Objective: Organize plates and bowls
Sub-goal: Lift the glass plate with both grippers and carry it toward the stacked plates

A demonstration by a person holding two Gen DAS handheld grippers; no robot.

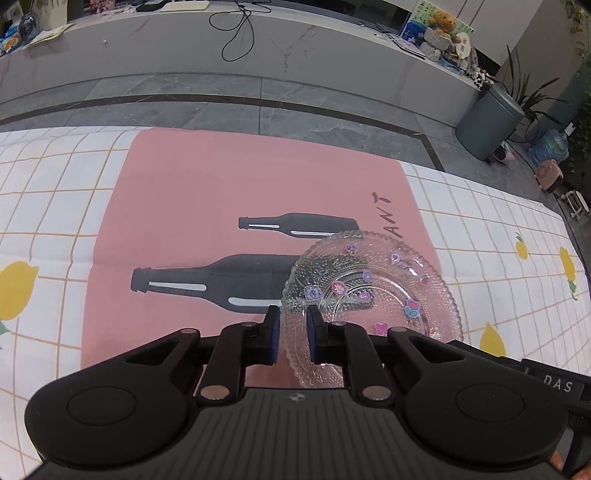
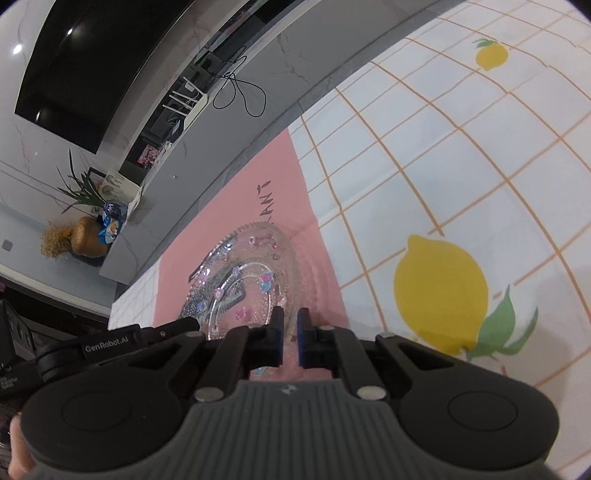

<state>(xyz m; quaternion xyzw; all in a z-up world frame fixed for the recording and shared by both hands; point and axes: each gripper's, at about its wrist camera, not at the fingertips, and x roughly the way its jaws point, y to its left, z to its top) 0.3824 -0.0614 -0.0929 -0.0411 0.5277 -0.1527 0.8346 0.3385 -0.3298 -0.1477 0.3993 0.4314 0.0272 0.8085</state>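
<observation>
Plate: a clear, bumpy pressed-glass plate (image 1: pixel 373 291) with small coloured stickers lies on a pink placemat (image 1: pixel 207 206) printed with two black bottles, towards the mat's right side.
Cover: a white tablecloth (image 1: pixel 491 229) with an orange grid and yellow lemons lies under the placemat on the counter.
Left tongs (image 1: pixel 293 314): nearly closed, blue pads on either side of the plate's near-left rim, gripping it.
Right tongs (image 2: pixel 291 314): closed on the plate's near-right rim, as far as the right wrist view shows.
Background: a grey ledge with a looped black cable (image 1: pixel 240 33) beyond the counter.
</observation>
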